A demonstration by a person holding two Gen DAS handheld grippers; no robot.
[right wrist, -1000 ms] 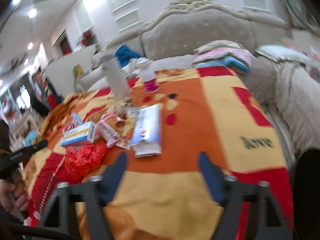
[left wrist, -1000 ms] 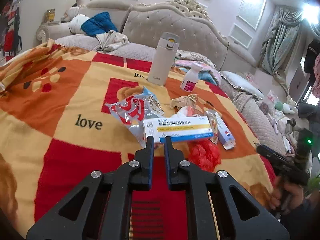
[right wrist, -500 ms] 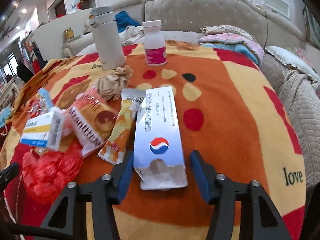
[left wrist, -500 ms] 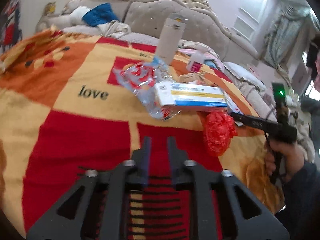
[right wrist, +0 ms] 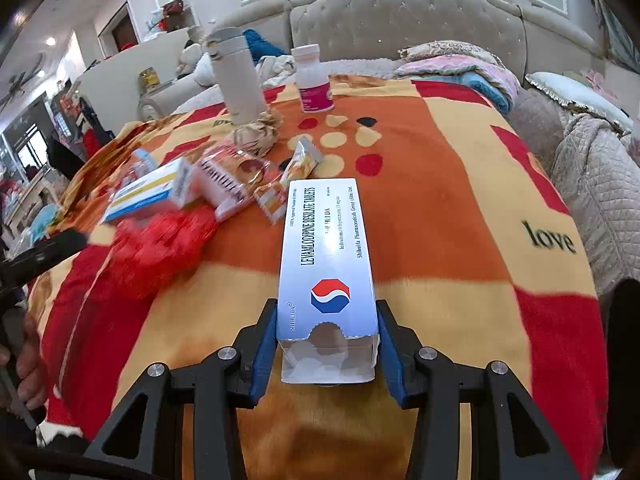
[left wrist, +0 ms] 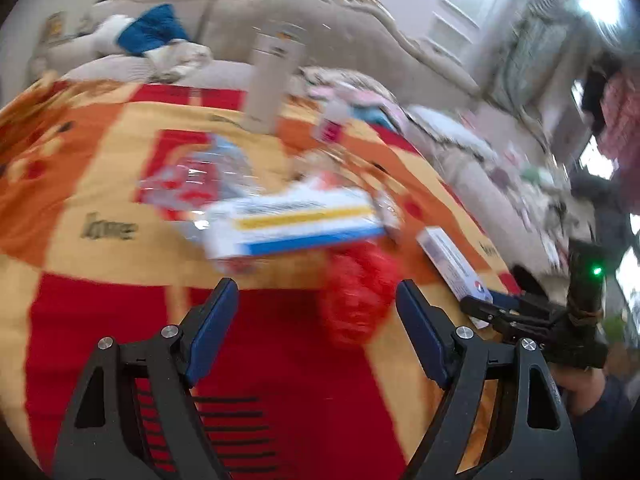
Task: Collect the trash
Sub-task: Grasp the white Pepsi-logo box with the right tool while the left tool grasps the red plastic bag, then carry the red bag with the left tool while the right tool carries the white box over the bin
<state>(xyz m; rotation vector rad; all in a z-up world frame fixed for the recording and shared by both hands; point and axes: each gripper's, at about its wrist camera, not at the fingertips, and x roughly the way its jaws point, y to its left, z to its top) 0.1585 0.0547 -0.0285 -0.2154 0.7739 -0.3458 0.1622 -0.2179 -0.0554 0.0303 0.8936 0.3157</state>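
Observation:
Trash lies on a red, orange and yellow blanket. A white tablet box with a red and blue logo sits between the jaws of my right gripper, which are closed against its open near end; it also shows in the left wrist view. My left gripper is open and empty, just short of a red plastic bag and a white, yellow and blue medicine box. Snack wrappers and crumpled paper lie beyond.
A white thermos and a white pill bottle with a pink label stand at the far side of the blanket. A padded headboard and folded bedding lie behind. The bed's edge drops off at right.
My left gripper has opened wide and faces the red bag. My right gripper has moved in and closed on the near end of the white tablet box.

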